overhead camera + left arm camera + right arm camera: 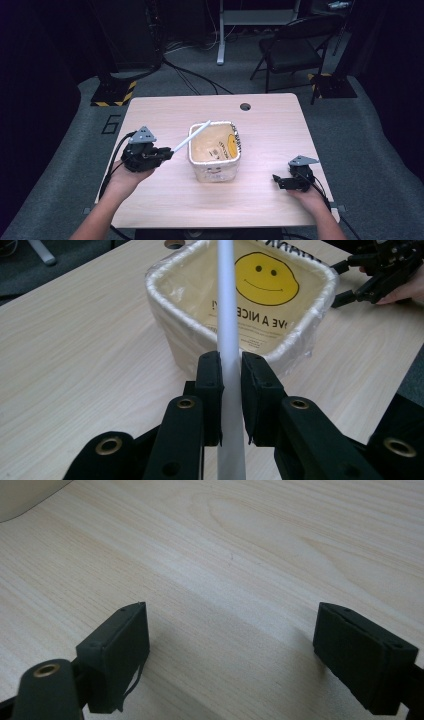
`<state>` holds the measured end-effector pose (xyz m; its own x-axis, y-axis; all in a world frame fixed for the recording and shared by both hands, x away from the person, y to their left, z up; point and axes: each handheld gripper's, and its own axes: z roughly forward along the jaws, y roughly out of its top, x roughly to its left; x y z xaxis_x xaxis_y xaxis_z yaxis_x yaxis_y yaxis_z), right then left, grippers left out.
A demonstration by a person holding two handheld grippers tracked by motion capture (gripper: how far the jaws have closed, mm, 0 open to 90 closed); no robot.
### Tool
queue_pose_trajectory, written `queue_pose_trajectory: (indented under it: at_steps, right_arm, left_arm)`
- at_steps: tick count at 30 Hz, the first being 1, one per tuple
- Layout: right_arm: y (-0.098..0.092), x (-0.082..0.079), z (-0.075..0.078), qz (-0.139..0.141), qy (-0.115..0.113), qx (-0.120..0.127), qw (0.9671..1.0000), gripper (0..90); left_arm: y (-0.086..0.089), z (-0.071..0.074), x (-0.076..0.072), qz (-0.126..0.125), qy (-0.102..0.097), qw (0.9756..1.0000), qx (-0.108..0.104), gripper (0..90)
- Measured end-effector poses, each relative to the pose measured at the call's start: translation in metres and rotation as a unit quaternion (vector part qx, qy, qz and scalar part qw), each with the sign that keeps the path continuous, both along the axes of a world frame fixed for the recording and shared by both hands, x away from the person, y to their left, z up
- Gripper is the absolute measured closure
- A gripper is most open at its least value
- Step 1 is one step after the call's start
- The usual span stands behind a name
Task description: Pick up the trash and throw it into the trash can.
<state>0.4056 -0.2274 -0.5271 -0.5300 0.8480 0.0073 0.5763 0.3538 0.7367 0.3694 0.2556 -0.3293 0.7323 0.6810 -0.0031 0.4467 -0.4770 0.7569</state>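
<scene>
Wood table (260, 195): white rod (227, 325) betw. left gripper (231, 390) jaws, over bin (165, 305).

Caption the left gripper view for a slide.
Left hand-held gripper clamps a white rod pointing over a bag-lined bin.

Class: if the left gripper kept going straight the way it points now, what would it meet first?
Probably the bag-lined bin: the left gripper, clamped on the white stick, points at its near rim, and the stick's tip is already over it.
</scene>
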Motion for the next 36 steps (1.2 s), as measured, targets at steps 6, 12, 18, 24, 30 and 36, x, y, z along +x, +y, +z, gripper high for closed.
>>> queue_pose_trajectory:
  at_steps: [6, 12, 18, 24, 30, 36]
  right_arm:
    - [0.0, 0.0, 0.0, 0.0, 0.0, 0.0, 1.0, 14.1]
    - [0.0, 0.0, 0.0, 0.001, 0.0, 0.0, 1.0, 14.1]
    - [0.0, 0.0, 0.0, 0.001, 0.0, 0.001, 1.0, 14.1]
    - [0.0, 0.0, 0.0, 0.001, 0.0, 0.0, 1.0, 14.1]
    - [0.0, 0.0, 0.0, 0.003, 0.0, 0.0, 1.0, 14.1]
    - [0.0, 0.0, 0.0, 0.003, 0.0, 0.0, 1.0, 14.1]
  left_arm:
    - [-0.013, 0.001, 0.001, -0.016, 0.004, 0.9999, 0.003, 79.0]
    - [-0.024, -0.003, 0.004, -0.023, 0.014, 0.9996, 0.01, 79.0]
    - [-0.028, -0.006, 0.008, -0.028, 0.025, 0.9993, 0.01, 78.8]
    - [-0.038, -0.008, 0.014, -0.032, 0.028, 0.9989, 0.02, 78.9]
    - [-0.046, -0.01, 0.019, -0.024, 0.026, 0.9992, 0.021, 77.6]
    - [-0.044, -0.009, 0.021, -0.014, 0.024, 0.9996, -0.007, 55.1]
